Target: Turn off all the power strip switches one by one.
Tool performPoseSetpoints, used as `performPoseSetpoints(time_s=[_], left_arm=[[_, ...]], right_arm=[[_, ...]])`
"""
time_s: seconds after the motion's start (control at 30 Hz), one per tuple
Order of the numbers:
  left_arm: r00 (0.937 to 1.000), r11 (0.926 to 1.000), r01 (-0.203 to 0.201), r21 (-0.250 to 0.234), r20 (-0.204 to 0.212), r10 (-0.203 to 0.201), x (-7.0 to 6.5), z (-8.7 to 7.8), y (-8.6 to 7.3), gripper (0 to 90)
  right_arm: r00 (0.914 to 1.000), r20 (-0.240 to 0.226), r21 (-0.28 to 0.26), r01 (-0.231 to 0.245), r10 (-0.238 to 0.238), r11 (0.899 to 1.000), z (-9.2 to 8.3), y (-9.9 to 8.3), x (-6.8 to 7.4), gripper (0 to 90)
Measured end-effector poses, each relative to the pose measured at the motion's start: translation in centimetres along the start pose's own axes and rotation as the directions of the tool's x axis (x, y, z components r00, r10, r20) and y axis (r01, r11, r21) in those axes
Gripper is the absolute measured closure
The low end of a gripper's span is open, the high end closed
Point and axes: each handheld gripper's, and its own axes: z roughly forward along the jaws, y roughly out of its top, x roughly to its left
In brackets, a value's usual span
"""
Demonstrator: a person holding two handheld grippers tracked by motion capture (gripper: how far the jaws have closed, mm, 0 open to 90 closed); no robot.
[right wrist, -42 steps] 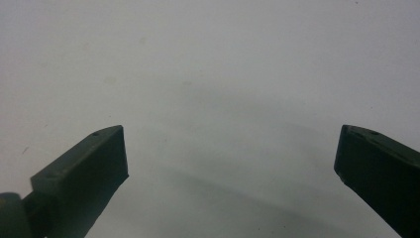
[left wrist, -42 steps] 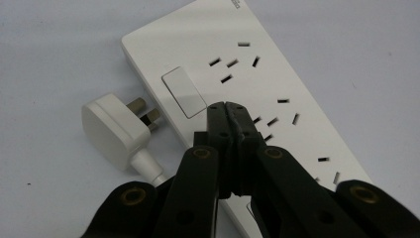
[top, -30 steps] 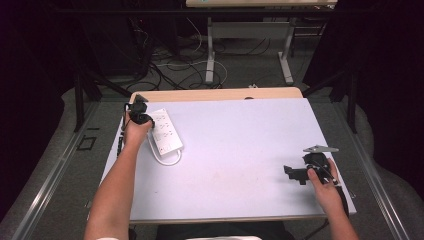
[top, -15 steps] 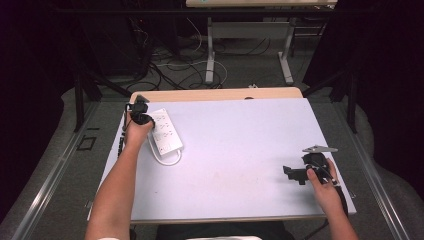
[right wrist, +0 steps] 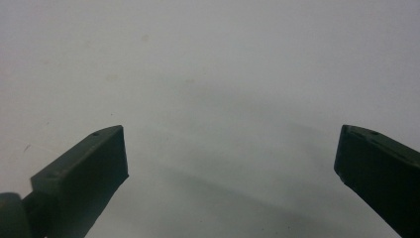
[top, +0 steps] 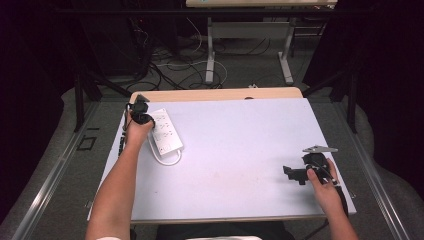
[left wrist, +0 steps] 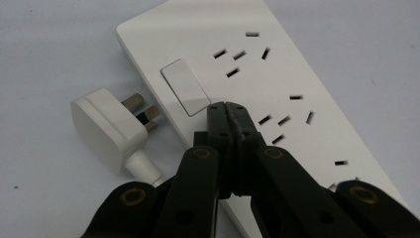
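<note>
A white power strip [top: 166,132] is lying flat near the far left corner of a pale table [top: 240,150], running from far to near. In the left gripper view it [left wrist: 277,89] is showing rows of socket slots and a flat white switch [left wrist: 184,87]. Its white plug [left wrist: 101,126] is lying on the table just beside it, prongs pointing at the strip's side, and its cord [top: 165,158] is looping off the near end. The left gripper [left wrist: 228,106] is hovering over the strip with its jaws pressed fully together, gripping nothing, tips just beside the switch; whether they are touching the strip is unclear. From above, the left hand [top: 136,131] is sitting at the strip's left edge. Well apart, near the right near corner, the right gripper [top: 292,172] is resting in the right hand [top: 322,182], its jaws spread wide over bare table.
</note>
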Motion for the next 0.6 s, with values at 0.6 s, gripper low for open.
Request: performPoseSetpoints(time_s=[0.6], left_arm=[[0.9997,0.9994,0.023,-0.027,0.008,-0.022,0.5,-1.0,0.6,90.0]], right_arm=[[1.0000,0.002,-0.002,-0.004,0.004,1.000,0.3,0.2,0.2,0.0]])
